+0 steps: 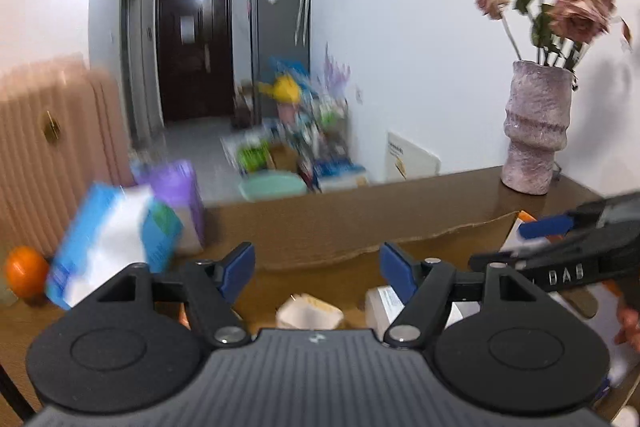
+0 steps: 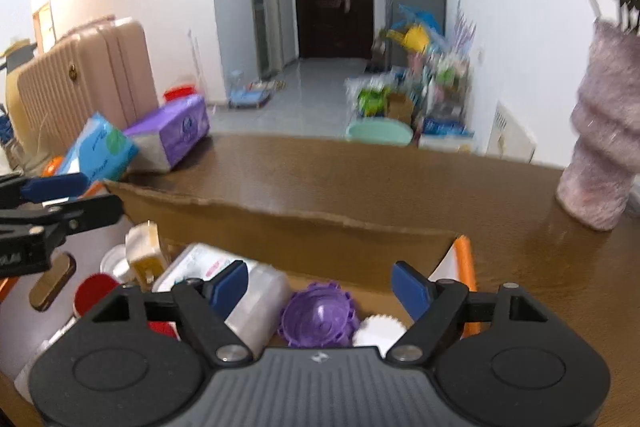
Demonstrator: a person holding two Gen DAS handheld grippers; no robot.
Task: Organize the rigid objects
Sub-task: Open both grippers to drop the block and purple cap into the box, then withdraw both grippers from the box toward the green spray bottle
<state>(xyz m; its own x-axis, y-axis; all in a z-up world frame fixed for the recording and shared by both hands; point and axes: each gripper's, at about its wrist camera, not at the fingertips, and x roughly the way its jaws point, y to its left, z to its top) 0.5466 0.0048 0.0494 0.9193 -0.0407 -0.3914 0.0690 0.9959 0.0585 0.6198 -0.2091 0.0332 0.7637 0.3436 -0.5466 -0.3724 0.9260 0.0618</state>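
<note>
Both tongs stand wide and hold nothing. Just under the right gripper [image 2: 320, 289], inside the cardboard box [image 2: 304, 227], lie a purple toothed lid [image 2: 318, 315], a white toothed disc [image 2: 378, 333] to its right and a clear plastic container [image 2: 224, 283] to its left, its long axis running near to far. The left gripper [image 1: 317, 269] hovers over a crumpled white carton [image 1: 310, 311] in the same box. Further left on the brown table [image 2: 360, 171] a blue tissue pack [image 2: 100, 147] leans on a purple one [image 2: 172, 135]. At far right stands a pink vase [image 1: 534, 131].

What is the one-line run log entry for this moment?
left tongs: open, empty | right tongs: open, empty | cardboard box: holds items
</note>
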